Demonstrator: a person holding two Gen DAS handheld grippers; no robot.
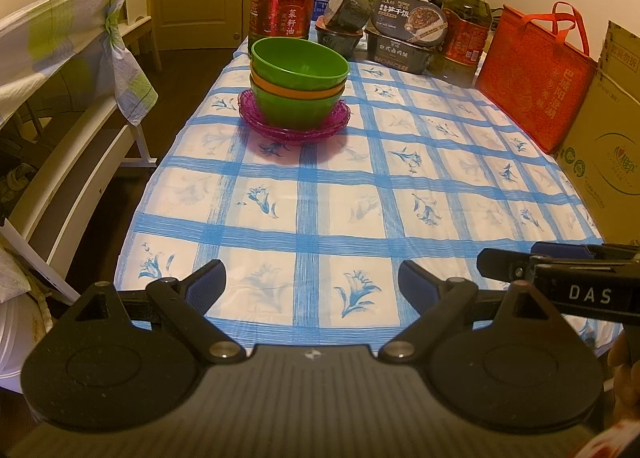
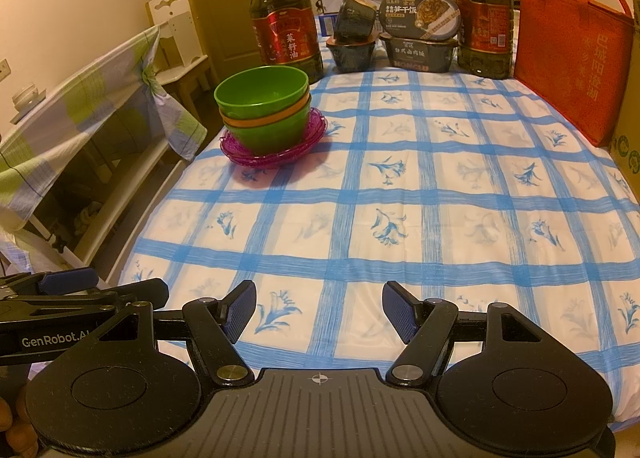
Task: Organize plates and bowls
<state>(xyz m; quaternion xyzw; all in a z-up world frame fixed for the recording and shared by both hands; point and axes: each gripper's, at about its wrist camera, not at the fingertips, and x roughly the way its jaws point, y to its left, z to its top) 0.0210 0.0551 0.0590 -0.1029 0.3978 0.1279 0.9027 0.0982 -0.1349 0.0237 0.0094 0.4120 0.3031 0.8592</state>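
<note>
Bowls, green and orange, sit nested on stacked magenta plates at the checked tablecloth's far left. Left gripper and right gripper hover near, jaws apart, empty. Sorting looks finished; next probably only withdrawal.

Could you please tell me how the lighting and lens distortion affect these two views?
Left wrist view: warm yellow cast, table edges bowed by the fisheye, dark corners. Right wrist view: same tint, bowl stack sharp, soft shadow beside the purple plates.
</note>
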